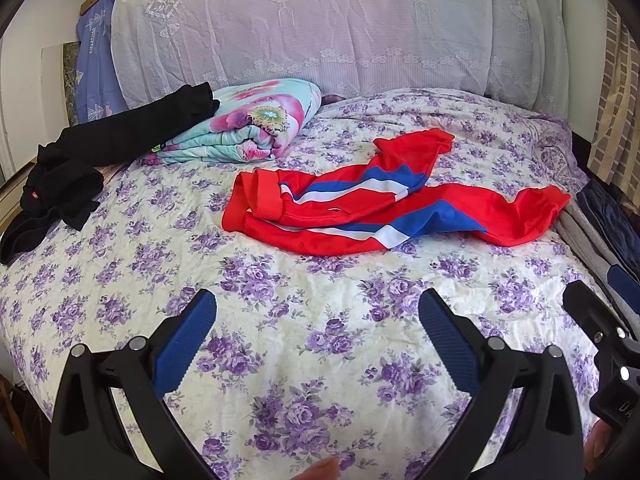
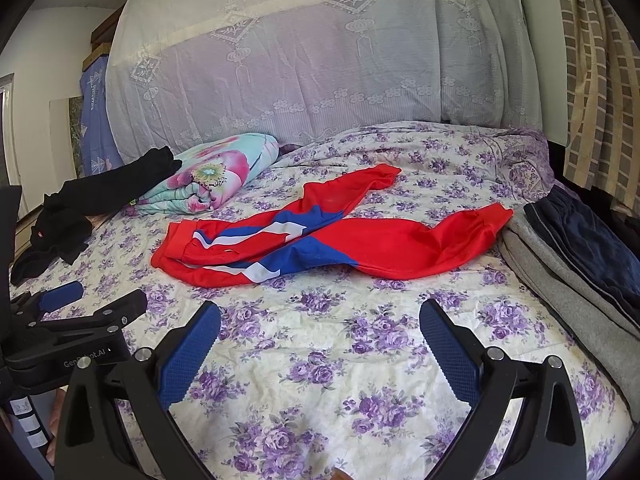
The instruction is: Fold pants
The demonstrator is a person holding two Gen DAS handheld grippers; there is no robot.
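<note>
pants (image 1: pixel 384 204) red with blue and white diagonal bands; bedspread (image 1: pixel 280 320) cream/white with purple rose clusters and grey-green leaves, far right corner more solid purple print; folded quilt (image 1: pixel 256 128) light turquoise with big pink flowers, yellow-green centres; black garment (image 1: pixel 80 156) plain black, tiny red tag; lace cover (image 1: pixel 320 24) pale lilac-white, woven lantern, diamond and flower-border motifs; cloth at the left wall (image 1: pixel 96 64) periwinkle blue with white triangle shapes; curtain (image 2: pixel 600 80) tan and beige checks; folded stack on the right, grey piece (image 2: pixel 560 292) plain, navy piece (image 2: pixel 592 240) dark with thin pale stripe; left gripper (image 1: pixel 318 312) and right gripper (image 2: pixel 320 320) both black frames, blue textured pads
</note>
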